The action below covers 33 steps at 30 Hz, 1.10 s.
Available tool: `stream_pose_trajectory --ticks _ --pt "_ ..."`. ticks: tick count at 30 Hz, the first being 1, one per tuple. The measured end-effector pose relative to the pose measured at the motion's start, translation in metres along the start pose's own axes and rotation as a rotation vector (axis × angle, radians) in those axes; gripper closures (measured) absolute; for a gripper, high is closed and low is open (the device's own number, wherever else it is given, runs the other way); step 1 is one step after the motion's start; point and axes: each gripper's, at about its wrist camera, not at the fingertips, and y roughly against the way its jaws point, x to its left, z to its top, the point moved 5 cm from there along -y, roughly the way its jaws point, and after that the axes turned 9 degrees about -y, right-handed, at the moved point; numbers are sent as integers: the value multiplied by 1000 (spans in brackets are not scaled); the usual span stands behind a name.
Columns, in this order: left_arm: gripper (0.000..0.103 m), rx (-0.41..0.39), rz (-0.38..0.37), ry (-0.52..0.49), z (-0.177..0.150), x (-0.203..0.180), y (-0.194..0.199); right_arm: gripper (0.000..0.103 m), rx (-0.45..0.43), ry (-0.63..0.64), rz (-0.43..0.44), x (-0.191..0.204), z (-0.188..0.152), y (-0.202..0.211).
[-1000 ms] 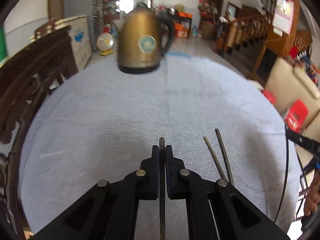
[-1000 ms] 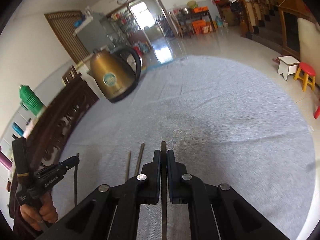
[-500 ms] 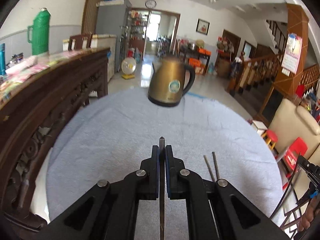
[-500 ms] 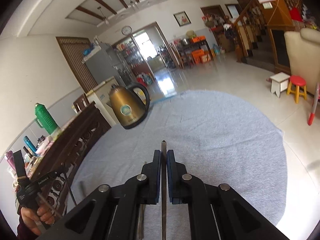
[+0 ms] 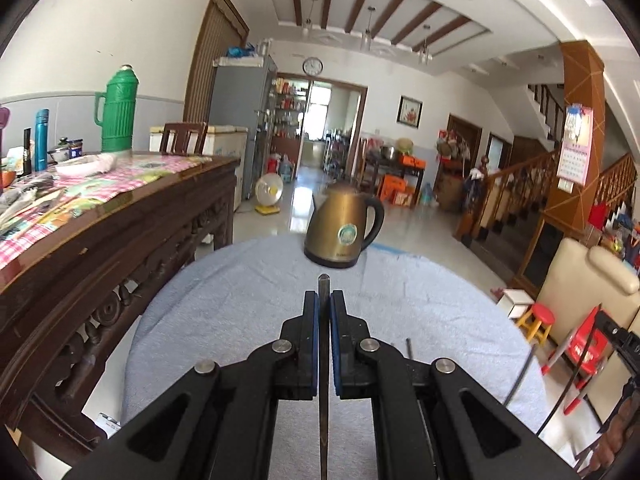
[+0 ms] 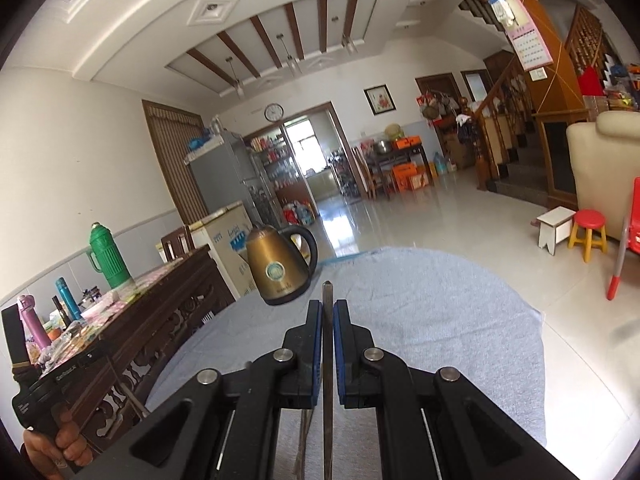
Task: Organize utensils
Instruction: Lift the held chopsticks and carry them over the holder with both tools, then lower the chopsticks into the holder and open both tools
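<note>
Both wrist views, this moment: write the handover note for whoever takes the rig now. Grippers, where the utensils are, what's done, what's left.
Left gripper: shut on a dark chopstick, tip poking out past the fingers, held above the table.
Right gripper: shut on a second chopstick, also held above the table.
Table: blue-grey cloth; gold kettle stands at its far edge. At least one more thin stick lies on the cloth near the left gripper.
Done: one chopstick picked up in each gripper.
Left: no utensil holder shows in either view; find where they go, place both, then collect what remains on the cloth.
</note>
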Motion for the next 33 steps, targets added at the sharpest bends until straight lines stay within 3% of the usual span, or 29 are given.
stream_pose_trajectory --ticks 11,19,27,33 --pt "98 -141 -73 -3 35 -20 71 97 -116 6 112 35 19 47" --pt "98 -229 -146 29 48 -42 92 96 -212 -69 189 58 26 66" --pt "98 -217 -196 29 35 -63 78 96 -182 16 178 79 -3 50" --pt "98 -164 -185 5 19 -69 62 96 -123 57 167 80 -16 37"
